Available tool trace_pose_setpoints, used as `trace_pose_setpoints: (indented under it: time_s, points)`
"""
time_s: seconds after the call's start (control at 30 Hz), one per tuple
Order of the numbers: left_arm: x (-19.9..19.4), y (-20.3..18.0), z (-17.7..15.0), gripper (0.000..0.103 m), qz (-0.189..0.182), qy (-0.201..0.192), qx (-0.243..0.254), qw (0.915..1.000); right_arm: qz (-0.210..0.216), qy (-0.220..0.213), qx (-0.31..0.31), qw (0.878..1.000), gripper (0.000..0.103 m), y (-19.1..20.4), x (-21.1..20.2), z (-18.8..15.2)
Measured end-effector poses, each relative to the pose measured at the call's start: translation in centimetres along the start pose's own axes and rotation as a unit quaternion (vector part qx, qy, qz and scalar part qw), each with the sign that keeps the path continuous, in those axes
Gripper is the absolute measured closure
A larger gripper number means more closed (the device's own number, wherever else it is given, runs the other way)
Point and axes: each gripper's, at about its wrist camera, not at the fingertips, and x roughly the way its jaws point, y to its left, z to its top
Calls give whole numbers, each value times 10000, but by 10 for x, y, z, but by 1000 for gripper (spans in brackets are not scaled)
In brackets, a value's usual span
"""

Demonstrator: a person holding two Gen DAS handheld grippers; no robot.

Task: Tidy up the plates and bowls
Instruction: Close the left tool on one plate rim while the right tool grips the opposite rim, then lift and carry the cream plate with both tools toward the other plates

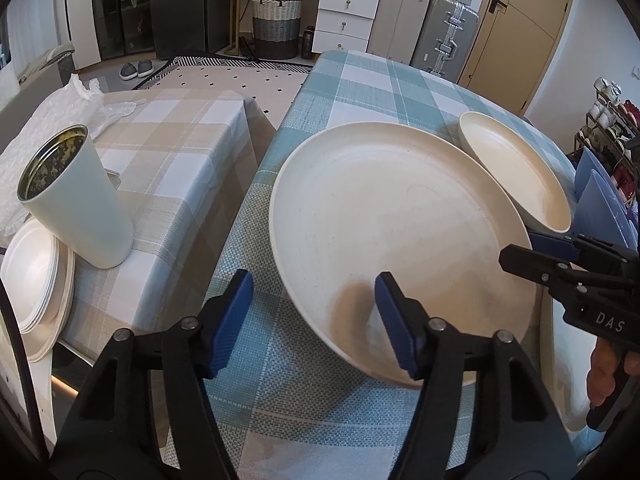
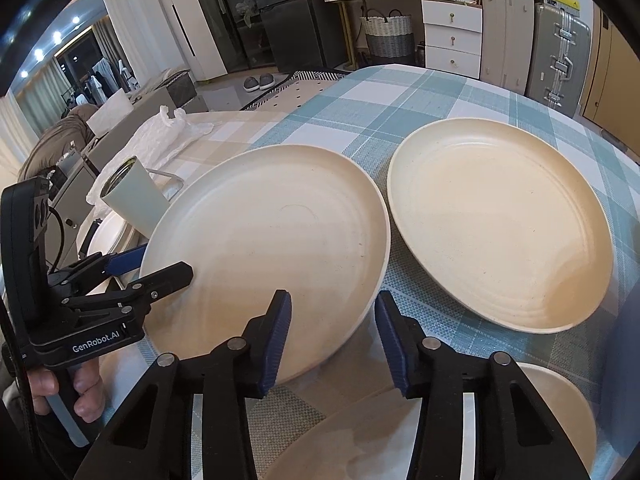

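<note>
The left claw (image 1: 316, 320) is straddling the near left rim of a large cream plate (image 1: 400, 232), its blue pads apart, one over the plate and one outside it. The right claw (image 2: 330, 336) is straddling the same plate's near right rim, pads not pressing on it. The plate is lying on the blue-checked table (image 1: 360, 80). Just beyond sits a second cream plate (image 2: 496, 224), while a tilted white cup (image 1: 76, 200) is leaning on stacked plates (image 1: 36, 276) at left.
</note>
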Motion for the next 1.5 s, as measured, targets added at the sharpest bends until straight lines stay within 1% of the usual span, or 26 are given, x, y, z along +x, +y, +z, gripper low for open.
trace_pose_setpoints:
  time_s: [0.07, 0.1, 0.13, 0.17, 0.23, 0.37, 0.57, 0.9, 1.5]
  points:
    - [0, -2, 0, 58, 31, -12, 42, 10000, -111, -6, -11, 9999, 68, 0, 0, 0]
    - [0, -2, 0, 61, 54, -17, 61, 10000, -160, -16, -9, 9999, 73, -1, 0, 0]
    - [1, -3, 0, 68, 64, -20, 77, 9999, -199, -29, -6, 9998, 76, -2, 0, 0]
    - [0, -2, 0, 75, 41, -31, 91, 9999, -236, -30, -4, 9997, 78, -3, 0, -1]
    - [-2, -3, -1, 78, 45, -41, 97, 9999, -282, -41, -24, 9996, 80, -3, -1, -1]
    - [-3, -1, -2, 80, 60, -60, 72, 9999, -417, -73, -123, 9990, 82, 1, -2, -2]
    - [-7, -2, -4, 80, 134, -107, 104, 9998, -527, -118, -256, 9982, 82, 6, -3, -4]
    - [-24, -4, -6, 80, 175, -283, 132, 9994, -588, -276, -350, 9973, 82, 12, -12, -5]
    - [-76, -32, -6, 80, 2, -698, 334, 9970, -787, -733, -297, 9938, 82, 15, -65, -15]
